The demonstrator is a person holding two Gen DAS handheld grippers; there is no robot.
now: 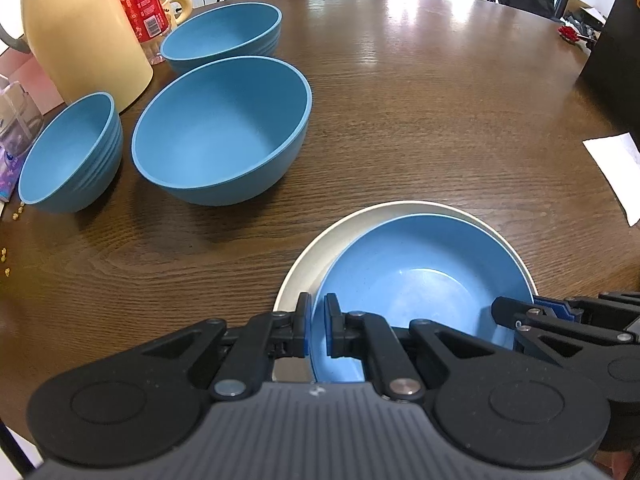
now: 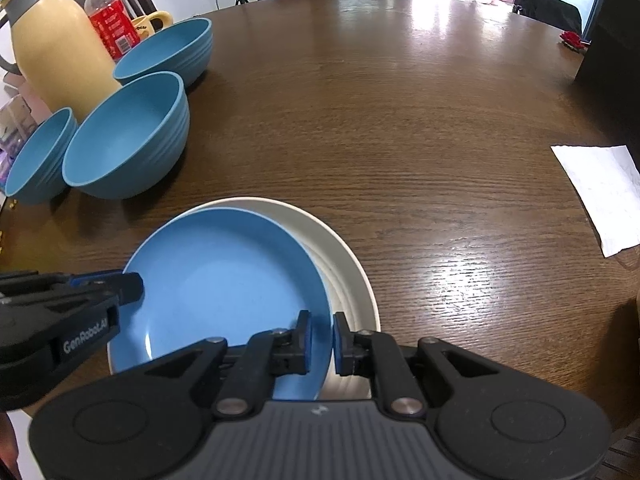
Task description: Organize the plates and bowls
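**At the near edge: both tongs gripping one blue plate**

On top of a round off-white plate [image 2: 348,280], a shallow round blue plate [image 2: 224,280] is sitting, shifted toward the left side of it. The left tongs [image 1: 317,326] are clenching the blue plate's left rim, one pad inside and one outside. The right tongs [image 2: 321,338] are pinching its right rim in the same way. Both plates are lying at the near edge of the dark brown wooden round surface [image 2: 400,120].

Farther left, three deep blue ribbed bowls are standing apart from the plates: a large one [image 1: 220,132], a small one [image 1: 68,156] just beside it, and a wide one [image 1: 224,32] behind. A cream thermos jug [image 1: 80,28] and a red-labelled plastic bottle [image 1: 140,8] are standing behind the bowls. A white paper sheet [image 2: 600,192] is lying at the right edge.
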